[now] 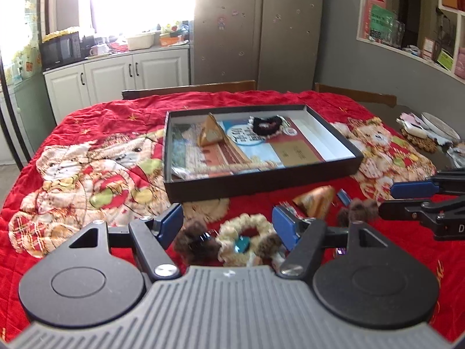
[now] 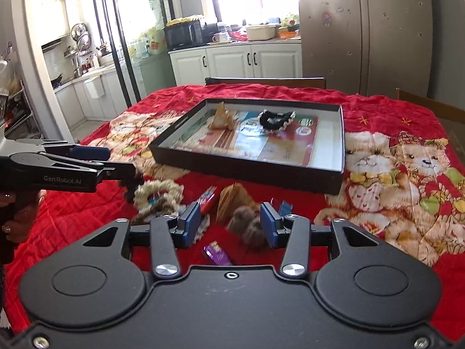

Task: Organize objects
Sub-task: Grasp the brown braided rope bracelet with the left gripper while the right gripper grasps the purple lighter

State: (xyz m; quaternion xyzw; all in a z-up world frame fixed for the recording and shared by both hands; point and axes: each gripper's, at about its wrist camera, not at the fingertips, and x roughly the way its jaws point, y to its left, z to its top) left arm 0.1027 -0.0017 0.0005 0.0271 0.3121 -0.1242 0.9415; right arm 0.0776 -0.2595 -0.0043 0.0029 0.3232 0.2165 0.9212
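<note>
A shallow black cardboard box with a white inner wall sits in the middle of a red quilted cloth printed with teddy bears, which covers the table. Inside the box lies a flat printed booklet; on it stand a tan paper pyramid toward the left and a black scrunchie with a cream lace edge toward the back.

In front of the box, loose on the cloth, lies a cluster of small things. A cream woolly scrunchie with a teal piece at its centre rests between two dark brown fluffy pompoms. To its right a second tan paper pyramid lies near the box's front wall, with another brown fluffy pompom pair just beside it. A small purple foil wrapper lies closer to the camera in the right wrist view, and a red-striped packet lies left of the pyramid.

The left gripper hangs above the cream scrunchie with its blue-padded jaws wide apart, the scrunchie framed between them but not pinched. The right gripper stands with its jaws partly parted over the brown pompom pair; they hold nothing. Each gripper shows from the side in the other's view. A hand grasps the left gripper's handle.

Behind the table are wooden chair backs, white cabinets and a microwave.
</note>
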